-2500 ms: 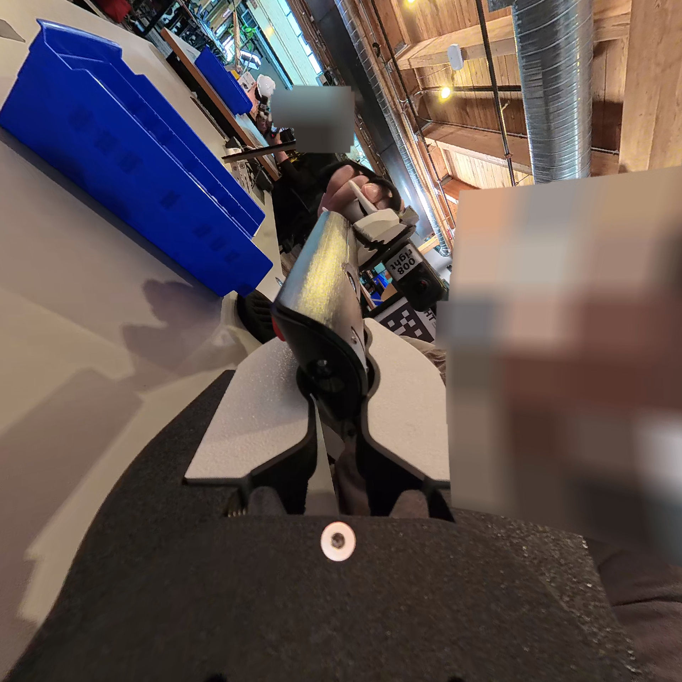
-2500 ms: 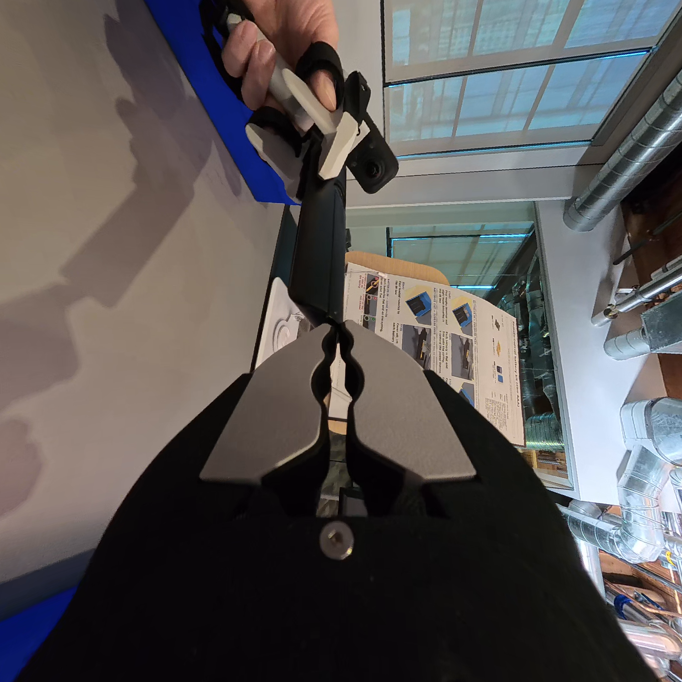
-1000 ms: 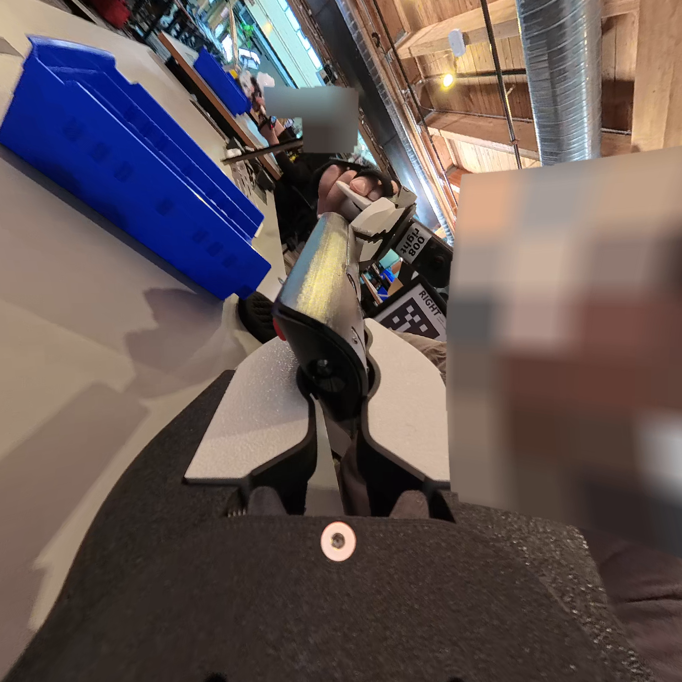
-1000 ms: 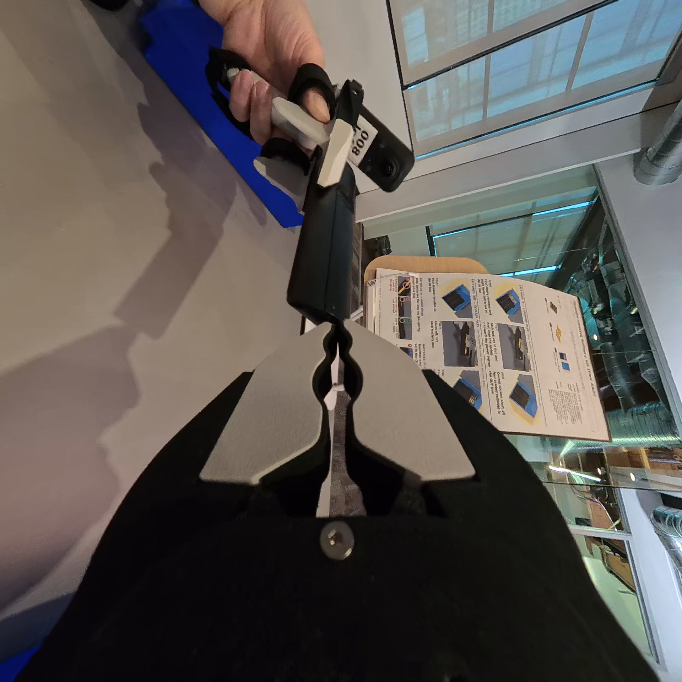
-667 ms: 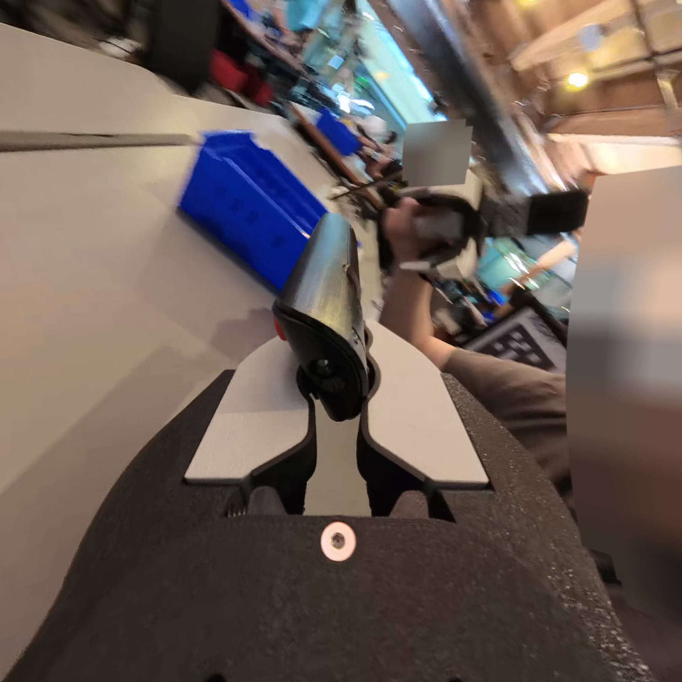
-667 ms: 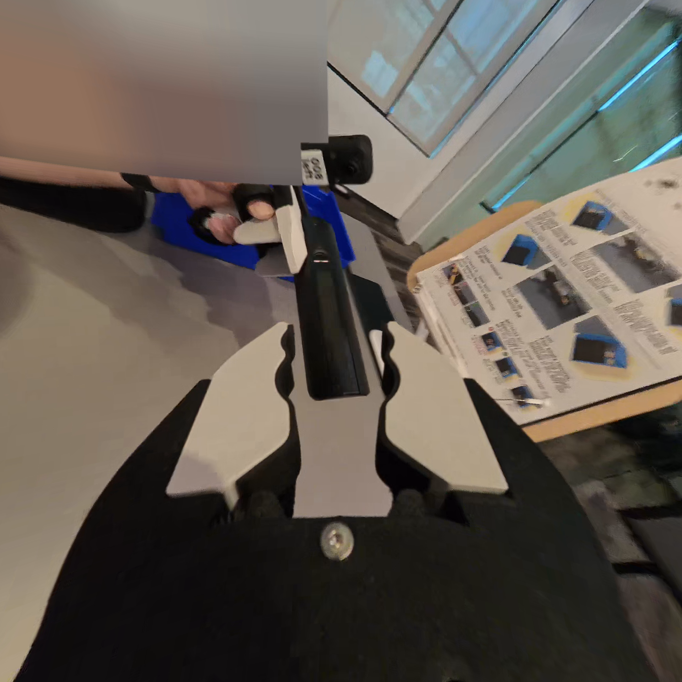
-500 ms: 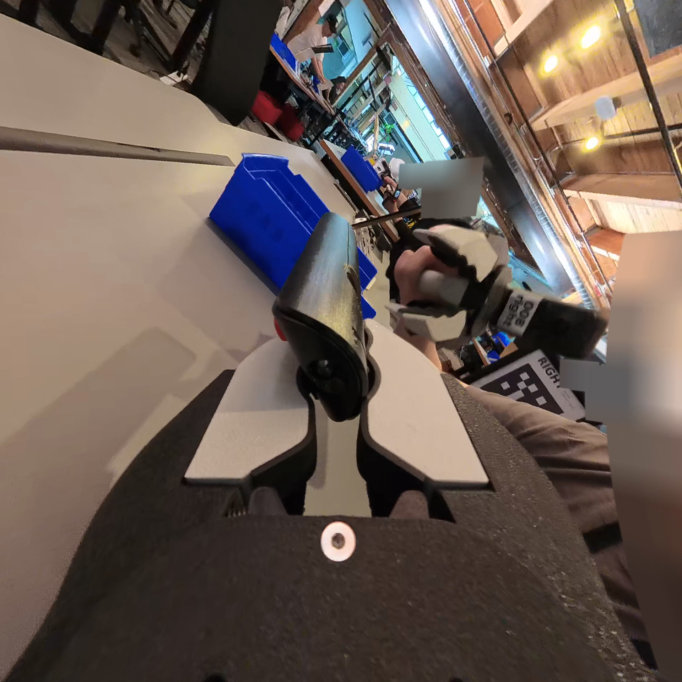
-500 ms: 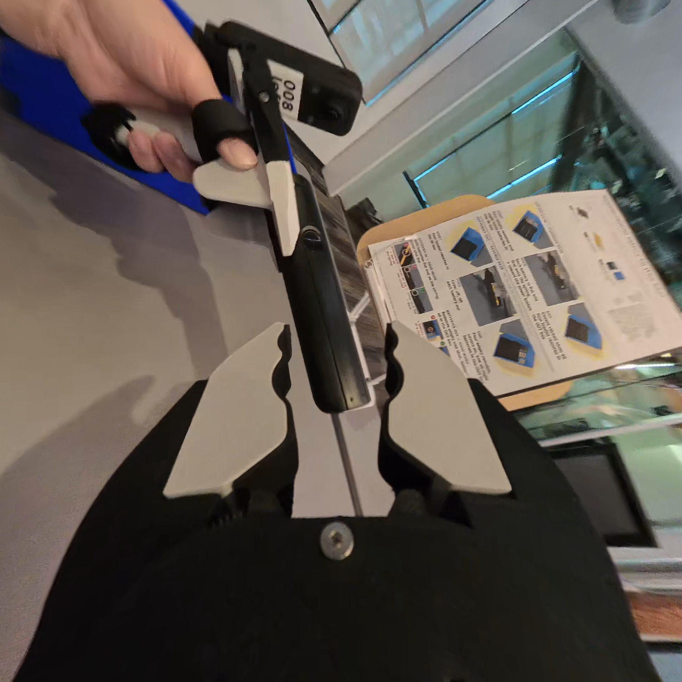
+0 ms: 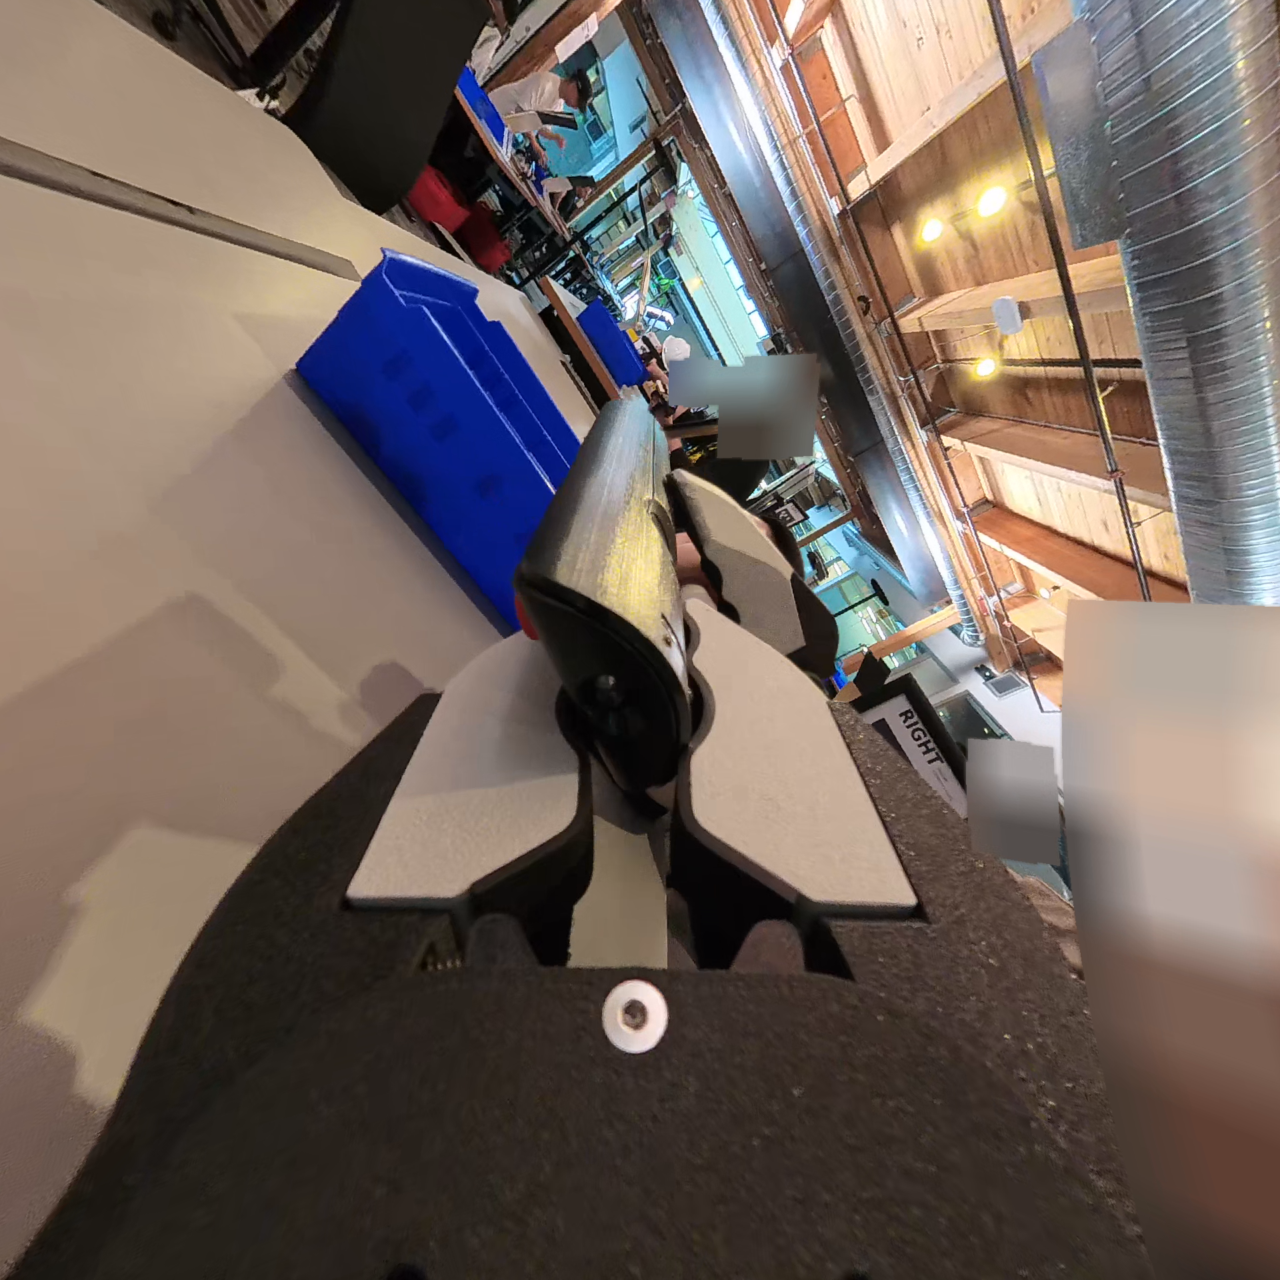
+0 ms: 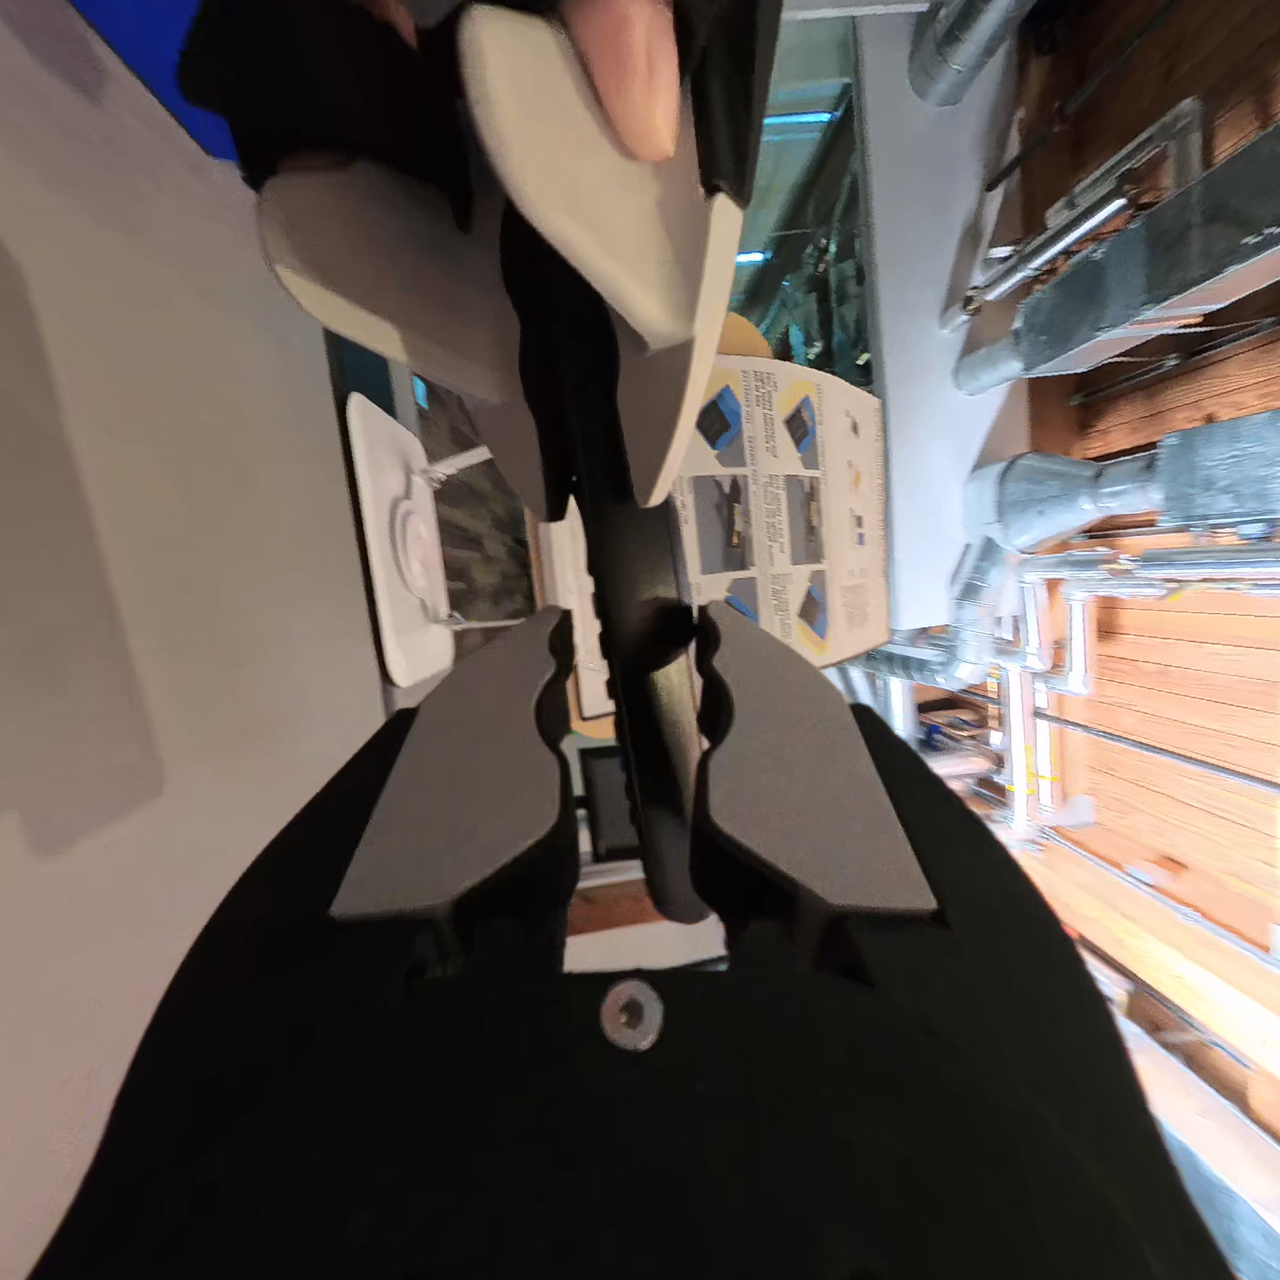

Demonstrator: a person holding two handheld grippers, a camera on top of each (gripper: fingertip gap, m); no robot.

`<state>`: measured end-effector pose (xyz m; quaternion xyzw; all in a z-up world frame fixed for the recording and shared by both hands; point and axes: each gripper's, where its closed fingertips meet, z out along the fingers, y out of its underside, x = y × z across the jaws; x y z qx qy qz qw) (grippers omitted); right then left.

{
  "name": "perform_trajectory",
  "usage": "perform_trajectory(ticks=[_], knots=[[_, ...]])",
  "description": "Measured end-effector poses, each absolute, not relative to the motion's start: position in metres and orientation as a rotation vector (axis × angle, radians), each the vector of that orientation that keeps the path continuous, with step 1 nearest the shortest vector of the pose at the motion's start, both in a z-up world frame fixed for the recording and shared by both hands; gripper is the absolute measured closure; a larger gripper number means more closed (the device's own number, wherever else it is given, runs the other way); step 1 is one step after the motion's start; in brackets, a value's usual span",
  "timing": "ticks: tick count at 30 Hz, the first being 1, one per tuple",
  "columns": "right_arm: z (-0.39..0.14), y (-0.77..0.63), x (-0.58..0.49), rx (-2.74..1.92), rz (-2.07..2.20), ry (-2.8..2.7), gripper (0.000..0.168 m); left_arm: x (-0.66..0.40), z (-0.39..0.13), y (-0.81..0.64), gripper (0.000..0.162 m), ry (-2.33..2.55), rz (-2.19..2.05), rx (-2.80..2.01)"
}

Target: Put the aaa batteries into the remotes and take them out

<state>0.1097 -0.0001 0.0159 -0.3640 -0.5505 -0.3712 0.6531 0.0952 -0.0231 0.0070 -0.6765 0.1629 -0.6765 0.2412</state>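
Two tools share one black remote (image 9: 609,554) at frame centre: left tool (image 9: 634,699) pinching its end, right tool (image 10: 632,647) spread around it, likely regripping to open the cover.

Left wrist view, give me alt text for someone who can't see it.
The left gripper is shut on one end of a black remote, held up over a pale table. The right gripper's pale fingers sit against the remote's far side. A blue bin stands on the table behind.
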Motion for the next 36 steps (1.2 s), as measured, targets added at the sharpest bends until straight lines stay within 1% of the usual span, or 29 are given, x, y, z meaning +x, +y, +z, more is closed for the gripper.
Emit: perform_trajectory(ticks=[1,7,10,15,17,20,23,28,32,36], knots=[[0.016,0.001,0.11,-0.822,-0.856,-1.241,0.14,0.097,0.005,-0.024,0.141,0.443,-1.854,-1.859],[0.008,-0.001,0.123,-0.947,-0.771,-1.253,0.143,0.105,0.009,-0.033,0.135,0.459,-1.962,-1.834],[0.02,-0.006,0.146,-0.985,-0.771,-1.222,0.143,0.105,0.022,-0.039,0.135,0.511,-1.975,-1.771],[0.07,-0.01,0.243,-1.1,-0.758,-1.177,0.143,0.095,0.045,-0.045,0.136,0.563,-1.954,-1.692],[0.07,-0.011,0.293,-1.164,-0.671,-1.269,0.143,0.092,0.053,-0.048,0.137,0.592,-1.928,-1.673],[0.042,-0.015,0.365,-1.378,-0.512,-1.345,0.142,0.09,0.064,-0.054,0.137,0.628,-1.933,-1.63],[0.002,-0.018,0.409,-1.556,-0.494,-1.407,0.143,0.092,0.068,-0.06,0.138,0.655,-1.945,-1.612],[-0.058,-0.016,0.438,-1.834,-0.45,-1.545,0.143,0.096,0.068,-0.065,0.139,0.666,-1.971,-1.6],[-0.088,-0.01,0.45,-1.955,-0.429,-1.643,0.142,0.099,0.068,-0.069,0.139,0.693,-1.966,-1.594],[-0.115,0.0,0.461,-2.012,-0.501,-1.746,0.142,0.103,0.067,-0.073,0.139,0.708,-1.976,-1.597]])
